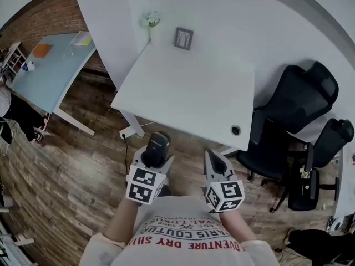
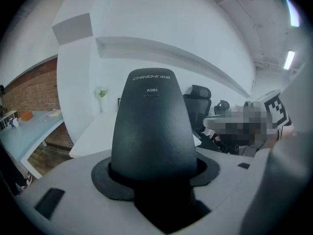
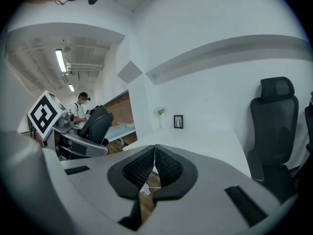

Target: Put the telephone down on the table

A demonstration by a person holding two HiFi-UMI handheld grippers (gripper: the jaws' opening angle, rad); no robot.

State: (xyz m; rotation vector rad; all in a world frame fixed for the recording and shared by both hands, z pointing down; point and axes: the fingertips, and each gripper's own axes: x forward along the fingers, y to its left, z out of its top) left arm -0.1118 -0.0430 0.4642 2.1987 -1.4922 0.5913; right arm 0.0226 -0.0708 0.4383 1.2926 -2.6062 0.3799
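My left gripper (image 1: 155,155) is shut on a black telephone handset (image 1: 157,147), held over the wooden floor just short of the white table's (image 1: 188,87) near edge. In the left gripper view the handset (image 2: 151,126) stands up between the jaws and fills the middle, with pale lettering near its top. My right gripper (image 1: 217,167) hangs beside it to the right, shut with nothing in it; in the right gripper view its ribbed pads (image 3: 154,168) meet. The table (image 3: 195,141) lies ahead of both.
A small framed picture (image 1: 183,38) and a little plant (image 1: 150,20) stand at the table's far edge by the wall. Black office chairs (image 1: 297,115) crowd the table's right side. A pale blue table (image 1: 47,68) stands at the far left. A cable hole (image 1: 236,129) sits near the table's front right corner.
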